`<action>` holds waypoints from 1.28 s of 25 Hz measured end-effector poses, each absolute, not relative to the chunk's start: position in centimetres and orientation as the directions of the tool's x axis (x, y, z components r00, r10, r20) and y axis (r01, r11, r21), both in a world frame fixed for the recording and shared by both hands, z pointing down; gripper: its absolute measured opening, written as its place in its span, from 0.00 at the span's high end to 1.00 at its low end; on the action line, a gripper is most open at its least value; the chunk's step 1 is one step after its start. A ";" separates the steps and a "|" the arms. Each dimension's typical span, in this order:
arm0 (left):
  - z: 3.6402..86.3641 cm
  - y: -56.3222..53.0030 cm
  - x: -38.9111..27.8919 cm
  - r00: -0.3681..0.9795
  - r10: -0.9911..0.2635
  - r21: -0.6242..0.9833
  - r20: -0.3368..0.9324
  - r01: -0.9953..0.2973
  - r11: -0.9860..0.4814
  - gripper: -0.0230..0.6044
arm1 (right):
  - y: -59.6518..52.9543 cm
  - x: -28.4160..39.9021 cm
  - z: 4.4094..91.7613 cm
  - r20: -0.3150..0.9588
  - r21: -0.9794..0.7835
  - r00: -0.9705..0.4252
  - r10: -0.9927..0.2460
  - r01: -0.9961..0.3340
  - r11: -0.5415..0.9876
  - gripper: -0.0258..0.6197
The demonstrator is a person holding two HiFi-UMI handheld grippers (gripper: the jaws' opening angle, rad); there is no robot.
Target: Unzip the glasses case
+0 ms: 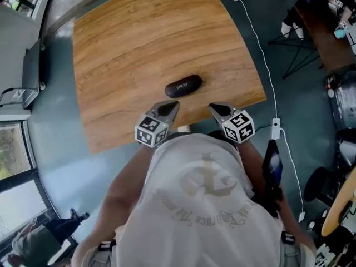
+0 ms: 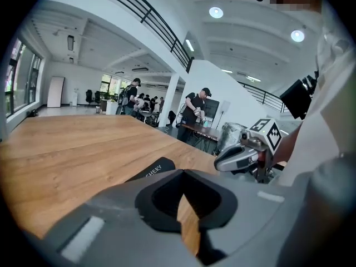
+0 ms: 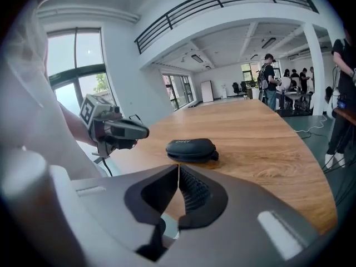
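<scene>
A black oval glasses case (image 1: 183, 86) lies flat near the front edge of the wooden table (image 1: 139, 43). It also shows in the right gripper view as the case (image 3: 191, 149), and partly behind the jaws in the left gripper view as the case (image 2: 151, 169). My left gripper (image 1: 173, 104) hovers just in front of the case's left end, jaws shut and empty. My right gripper (image 1: 212, 108) hangs a little to the right of the case, also shut with nothing in it. Neither touches the case.
The table's front edge (image 1: 183, 128) runs right below both grippers. A white cable (image 1: 257, 43) trails along the floor to the table's right. Several people stand at desks (image 2: 197, 118) far behind the table.
</scene>
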State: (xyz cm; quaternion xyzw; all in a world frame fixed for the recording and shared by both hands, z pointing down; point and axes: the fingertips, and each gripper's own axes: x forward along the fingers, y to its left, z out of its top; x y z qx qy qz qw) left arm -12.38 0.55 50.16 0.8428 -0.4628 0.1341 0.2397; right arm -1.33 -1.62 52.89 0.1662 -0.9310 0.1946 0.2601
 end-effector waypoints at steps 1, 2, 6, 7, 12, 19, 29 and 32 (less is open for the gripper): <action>50.0 1.0 -12.0 0.532 -0.724 0.285 0.440 -0.847 -0.449 0.96 | -1.2 -1.1 52.8 0.538 -0.294 -0.821 -0.191 -0.395 0.870 0.94; 49.9 1.3 -11.6 0.530 -0.731 0.291 0.430 -0.848 -0.443 0.96 | -0.8 -0.8 52.8 0.531 -0.309 -0.829 -0.175 -0.382 0.871 0.94; 49.3 2.8 -9.0 0.535 -0.748 0.324 0.393 -0.842 -0.432 0.96 | 0.1 1.4 51.4 0.490 -0.358 -0.858 -0.153 -0.357 0.863 0.94; 49.4 3.2 -8.2 0.534 -0.748 0.328 0.393 -0.842 -0.429 0.95 | 0.3 2.1 50.8 0.476 -0.366 -0.866 -0.152 -0.352 0.862 0.94; 49.4 5.2 -4.9 0.517 -0.770 0.341 0.374 -0.849 -0.404 0.95 | 2.0 4.9 50.4 0.446 -0.378 -0.885 -0.132 -0.320 0.869 0.95; 49.0 8.8 -2.8 0.469 -0.796 0.334 0.382 -0.873 -0.354 0.96 | 5.4 6.9 50.9 0.425 -0.403 -0.902 -0.077 -0.265 0.876 0.95; 49.5 13.4 0.3 0.434 -0.812 0.365 0.389 -0.882 -0.297 0.95 | 8.9 9.3 50.4 0.412 -0.405 -0.911 -0.023 -0.206 0.891 0.95; 50.0 15.8 1.5 0.431 -0.808 0.386 0.402 -0.880 -0.277 0.95 | 11.3 10.3 50.7 0.418 -0.421 -0.908 -0.005 -0.199 0.885 0.95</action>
